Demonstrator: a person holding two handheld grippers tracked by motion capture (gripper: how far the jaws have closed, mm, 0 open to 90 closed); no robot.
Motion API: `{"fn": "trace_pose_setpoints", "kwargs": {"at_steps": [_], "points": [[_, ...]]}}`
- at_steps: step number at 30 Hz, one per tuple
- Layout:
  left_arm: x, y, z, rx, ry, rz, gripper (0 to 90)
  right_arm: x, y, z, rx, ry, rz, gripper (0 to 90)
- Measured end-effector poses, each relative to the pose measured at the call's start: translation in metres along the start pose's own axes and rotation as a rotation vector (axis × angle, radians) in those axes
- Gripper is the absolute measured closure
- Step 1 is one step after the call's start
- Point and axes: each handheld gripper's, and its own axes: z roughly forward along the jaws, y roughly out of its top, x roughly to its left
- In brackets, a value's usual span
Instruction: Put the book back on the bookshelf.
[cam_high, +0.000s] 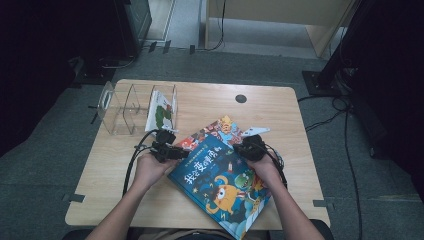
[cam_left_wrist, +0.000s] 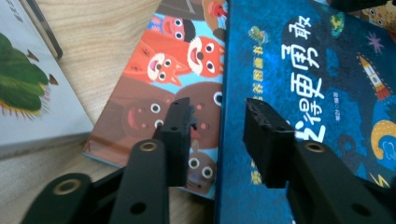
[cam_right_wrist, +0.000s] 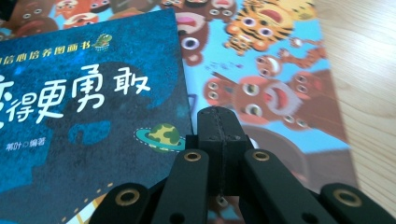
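While the blue picture book (cam_high: 222, 182) lies at the table's (cam_high: 280, 110) six o'clock atop an animal-cover book (cam_high: 212, 134), the left hand-held gripper (cam_high: 176, 151) at its nine o'clock edge gapes empty; the right hand-held gripper (cam_high: 241, 148), at one o'clock, is closed, gripping nothing.

It looks like a recording lab or studio. A small light wooden table (cam_high: 200, 100) with rounded corners stands on grey carpet floor (cam_high: 50, 165). Black cables (cam_high: 345, 130) run over the floor to the right of the grippers, and black stand feet (cam_high: 320, 82) and dark equipment stand behind the table.
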Motion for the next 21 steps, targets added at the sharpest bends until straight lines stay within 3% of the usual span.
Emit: {"fn": "trace_pose_setpoints", "kwargs": {"at_steps": [8, 13, 15, 21], "points": [[0.002, -0.005, -0.003, -0.003, -0.004, -0.001, 56.3, 0.010, 0.007, 0.009, 0.001, 0.039, -0.042, 90.0], [0.001, -0.005, -0.004, -0.008, -0.048, -0.012, 68.4, 0.011, 0.008, 0.010, 0.000, 0.056, -0.034, 90.0], [0.000, -0.004, -0.003, -0.013, -0.039, 0.011, 72.6, 0.011, 0.008, 0.009, 0.002, 0.042, -0.045, 90.0], [0.000, 0.001, 0.000, -0.017, -0.033, 0.033, 79.7, 0.005, 0.002, -0.002, -0.031, 0.030, -0.022, 90.0]]}}
